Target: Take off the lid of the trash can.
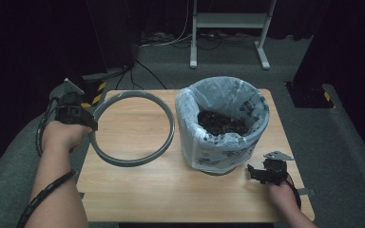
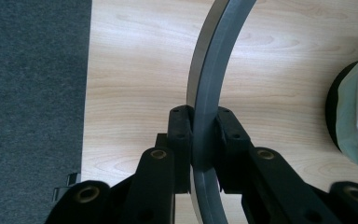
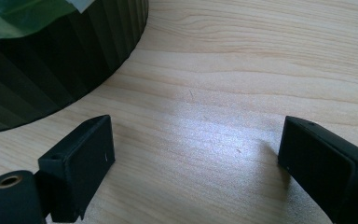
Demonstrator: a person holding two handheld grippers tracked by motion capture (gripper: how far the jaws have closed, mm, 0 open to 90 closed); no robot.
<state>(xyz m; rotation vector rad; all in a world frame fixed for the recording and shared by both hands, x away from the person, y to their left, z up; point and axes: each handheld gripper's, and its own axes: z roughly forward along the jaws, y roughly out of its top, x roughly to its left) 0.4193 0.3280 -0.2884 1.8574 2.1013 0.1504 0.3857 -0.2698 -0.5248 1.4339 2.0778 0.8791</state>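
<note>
High view looks forward and down over the whole table (image 1: 171, 190); both gripper views sit close above its wood, each sharing the bin (image 1: 221, 126) edge

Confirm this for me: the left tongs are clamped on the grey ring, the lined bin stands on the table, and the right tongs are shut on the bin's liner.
Wrong on one count: the right tongs are open and hold nothing, hovering over bare table beside the bin, as the right gripper view shows. The left tongs are clamped on the grey ring.
</note>
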